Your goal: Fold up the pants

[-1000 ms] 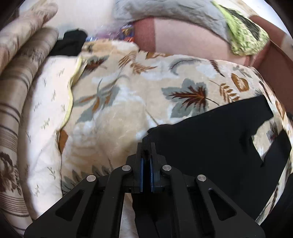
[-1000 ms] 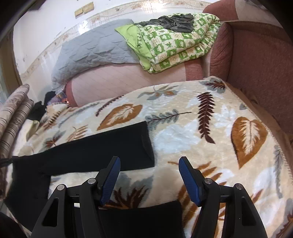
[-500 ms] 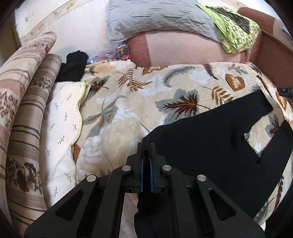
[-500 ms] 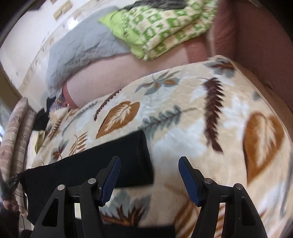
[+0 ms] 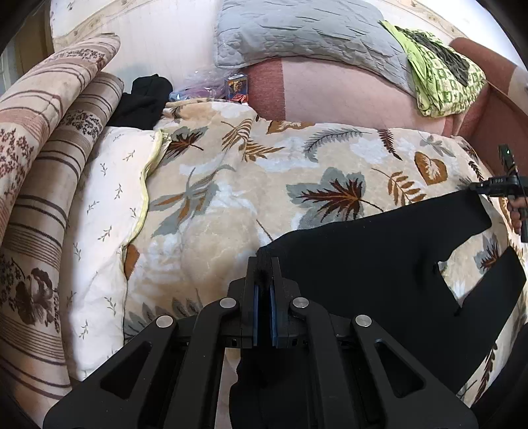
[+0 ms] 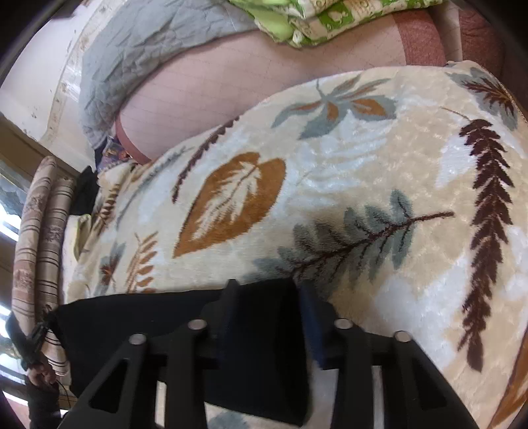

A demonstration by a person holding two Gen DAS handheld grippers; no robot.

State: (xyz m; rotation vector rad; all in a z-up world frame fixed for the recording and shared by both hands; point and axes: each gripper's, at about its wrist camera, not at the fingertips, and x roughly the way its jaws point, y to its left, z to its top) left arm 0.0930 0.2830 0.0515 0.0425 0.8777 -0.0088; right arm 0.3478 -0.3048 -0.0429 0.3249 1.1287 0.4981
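Black pants [image 5: 379, 264] lie spread on a leaf-patterned blanket [image 5: 231, 198], both legs running off to the right. My left gripper [image 5: 264, 264] is shut on the waistband corner, and dark cloth shows between its blue pads. In the right wrist view the end of the far leg [image 6: 148, 323] lies between the fingers of my right gripper [image 6: 267, 297]. Those jaws are closing around the hem, but a gap still shows beside the blue pad [image 6: 312, 316]. The right gripper [image 5: 495, 188] also shows at the right edge of the left wrist view, at that leg's end.
Striped pillows [image 5: 39, 165] and a white pillow [image 5: 105, 198] line the left side. A black garment [image 5: 145, 99] lies at the back left. A grey quilt [image 5: 297, 29] and a green patterned blanket [image 5: 442, 82] rest on the pink sofa back [image 5: 346, 95].
My right gripper has moved down and across to the far leg's end, and its jaws have narrowed around the hem. The left gripper keeps its hold on the waistband.
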